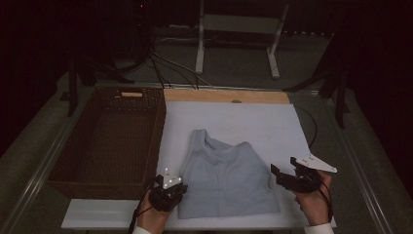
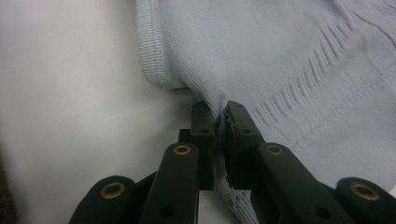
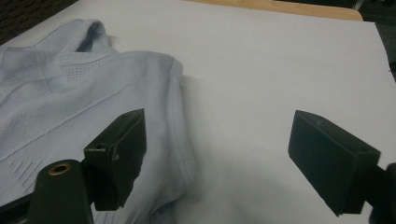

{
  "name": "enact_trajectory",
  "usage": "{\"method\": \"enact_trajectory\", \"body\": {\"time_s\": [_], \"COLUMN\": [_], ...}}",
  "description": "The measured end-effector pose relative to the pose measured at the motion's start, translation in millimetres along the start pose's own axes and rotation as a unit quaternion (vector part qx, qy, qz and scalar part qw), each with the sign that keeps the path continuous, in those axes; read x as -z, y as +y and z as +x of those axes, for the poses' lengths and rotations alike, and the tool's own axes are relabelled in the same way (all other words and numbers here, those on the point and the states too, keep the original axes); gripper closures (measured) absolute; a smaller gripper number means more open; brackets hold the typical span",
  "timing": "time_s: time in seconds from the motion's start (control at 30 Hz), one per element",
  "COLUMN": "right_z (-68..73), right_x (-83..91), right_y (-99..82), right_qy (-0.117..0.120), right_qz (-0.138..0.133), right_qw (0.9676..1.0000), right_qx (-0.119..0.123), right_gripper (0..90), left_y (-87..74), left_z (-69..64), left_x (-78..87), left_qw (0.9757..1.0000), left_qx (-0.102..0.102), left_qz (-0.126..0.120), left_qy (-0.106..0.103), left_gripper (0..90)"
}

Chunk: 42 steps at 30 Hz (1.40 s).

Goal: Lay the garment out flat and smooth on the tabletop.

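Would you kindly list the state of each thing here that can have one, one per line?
Tank top: spread flat on the white board, left edge pinched.
Left gripper: shut on the tank top's edge.
Right gripper: open, holding nothing, beside the top's right edge.
Wicker basket: empty, upright, left of the board.

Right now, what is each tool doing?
Left tool: closed, pinching the edge of the light blue top.
Right tool: open, holding nothing, beside the top.
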State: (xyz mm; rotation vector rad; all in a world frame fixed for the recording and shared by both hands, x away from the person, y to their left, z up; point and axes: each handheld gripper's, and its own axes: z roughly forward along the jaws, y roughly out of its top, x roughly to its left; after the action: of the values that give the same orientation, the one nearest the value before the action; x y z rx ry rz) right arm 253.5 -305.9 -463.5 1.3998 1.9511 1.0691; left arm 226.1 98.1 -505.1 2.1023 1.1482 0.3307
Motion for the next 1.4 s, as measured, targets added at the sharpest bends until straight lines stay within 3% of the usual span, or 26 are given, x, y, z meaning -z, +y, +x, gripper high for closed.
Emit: {"method": "enact_trajectory", "body": {"time_s": [0.4, 0.63, 0.83, 1.17, 1.4], "right_z": [5.7, 13.0, 23.5, 23.5, 23.5], "right_x": [-9.0, -23.3, -50.8, -82.3, -90.8], "right_y": [12.2, 23.3, 27.3, 25.0, 22.0], "right_qy": [0.012, 0.025, 0.036, 0.04, 0.053], "right_qz": [-0.001, 0.008, 0.039, 0.099, 0.126], "right_qw": [0.9999, 0.9996, 0.9986, 0.9942, 0.9902], "right_qx": [0.001, -0.004, -0.004, -0.019, -0.03], "right_gripper": [20.6, 24.8, 26.5, 26.9, 37.7], "left_y": [0.1, 0.6, 0.7, 0.0, 0.0], "left_z": [3.0, 4.3, 4.4, 3.4, 2.7], "left_x": [0.2, 0.3, 1.1, 0.0, -0.6], "left_qw": [0.9998, 0.9997, 0.9997, 0.9996, 0.9997], "left_qx": [0.008, 0.014, 0.014, 0.019, 0.018], "left_qz": [-0.004, -0.008, -0.014, -0.018, -0.018], "left_qy": [0.02, 0.019, 0.012, 0.007, 0.005], "left_gripper": [83.9, 83.7, 83.6, 83.3, 83.2]}}
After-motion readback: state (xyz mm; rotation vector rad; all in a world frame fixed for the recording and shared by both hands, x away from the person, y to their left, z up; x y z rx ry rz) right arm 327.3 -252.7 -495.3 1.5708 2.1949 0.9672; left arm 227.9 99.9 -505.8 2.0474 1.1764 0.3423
